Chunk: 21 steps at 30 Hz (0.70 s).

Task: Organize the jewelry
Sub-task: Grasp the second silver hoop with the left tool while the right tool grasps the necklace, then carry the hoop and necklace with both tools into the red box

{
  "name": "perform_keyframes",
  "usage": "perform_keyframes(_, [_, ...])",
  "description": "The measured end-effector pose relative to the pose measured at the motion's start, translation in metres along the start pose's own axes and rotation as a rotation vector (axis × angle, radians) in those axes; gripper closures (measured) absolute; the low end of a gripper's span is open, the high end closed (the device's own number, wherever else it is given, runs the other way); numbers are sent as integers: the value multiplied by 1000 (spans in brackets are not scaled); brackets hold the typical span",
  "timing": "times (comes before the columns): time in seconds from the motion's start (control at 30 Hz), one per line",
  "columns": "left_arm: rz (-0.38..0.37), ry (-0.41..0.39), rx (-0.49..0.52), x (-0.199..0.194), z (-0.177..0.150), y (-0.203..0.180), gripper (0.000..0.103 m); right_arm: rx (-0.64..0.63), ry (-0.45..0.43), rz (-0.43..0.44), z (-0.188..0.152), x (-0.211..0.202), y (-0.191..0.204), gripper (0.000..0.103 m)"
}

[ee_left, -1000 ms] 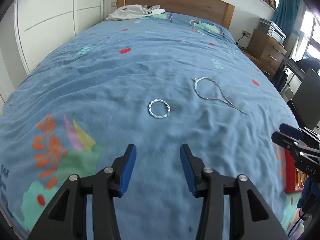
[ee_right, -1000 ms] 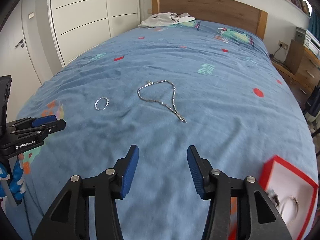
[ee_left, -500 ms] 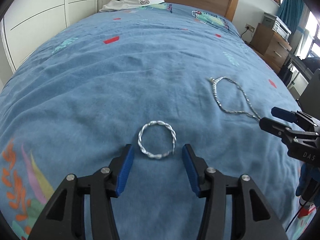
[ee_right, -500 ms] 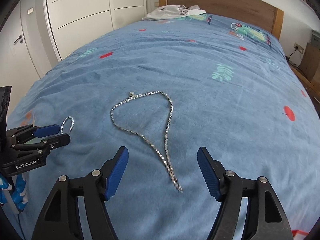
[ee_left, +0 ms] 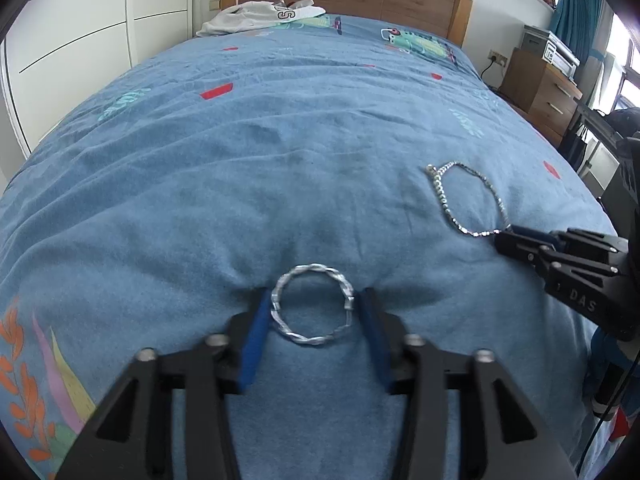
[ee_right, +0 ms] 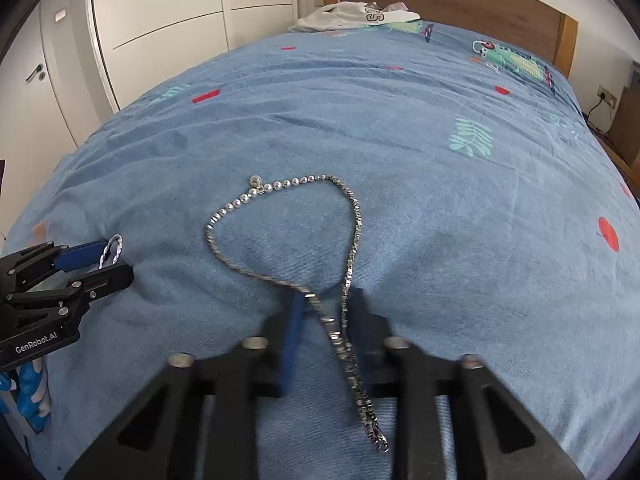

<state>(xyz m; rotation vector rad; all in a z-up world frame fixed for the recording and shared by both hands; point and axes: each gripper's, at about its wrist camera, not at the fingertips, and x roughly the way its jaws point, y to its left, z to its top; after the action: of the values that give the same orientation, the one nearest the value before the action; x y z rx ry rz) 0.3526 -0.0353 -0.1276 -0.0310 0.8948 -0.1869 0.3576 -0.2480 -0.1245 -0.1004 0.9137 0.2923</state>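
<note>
My left hand-held gripper [ee_left: 312,312] sat low in the frame, pressed into the blue bedspread [ee_left: 240,184], its blue pads spread on either side of the twisted silver bracelet [ee_left: 312,306]; the left pad touched the ring, and the right pad was at its clasp. My right hand-held gripper [ee_right: 324,320] was also spread, straddling the two crossing strands of the silver necklace [ee_right: 280,216], whose loop lay mid-frame and whose tail ran down between the fingers toward the bottom of the frame.

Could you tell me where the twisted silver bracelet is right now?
In the left wrist view the twisted silver bracelet lies flat on the blue bedspread, between the open jaws of the left gripper.
</note>
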Motion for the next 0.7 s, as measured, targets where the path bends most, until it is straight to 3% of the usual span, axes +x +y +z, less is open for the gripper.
perform_keyframes(0.3, [-29, -13, -12, -22, -8, -9, 66, 63, -47, 27, -21, -30, 18, 99])
perform_keyframes(0.7, [-84, -60, 54, -97, -25, -42, 66, 138, -163, 0, -54, -137, 23, 99])
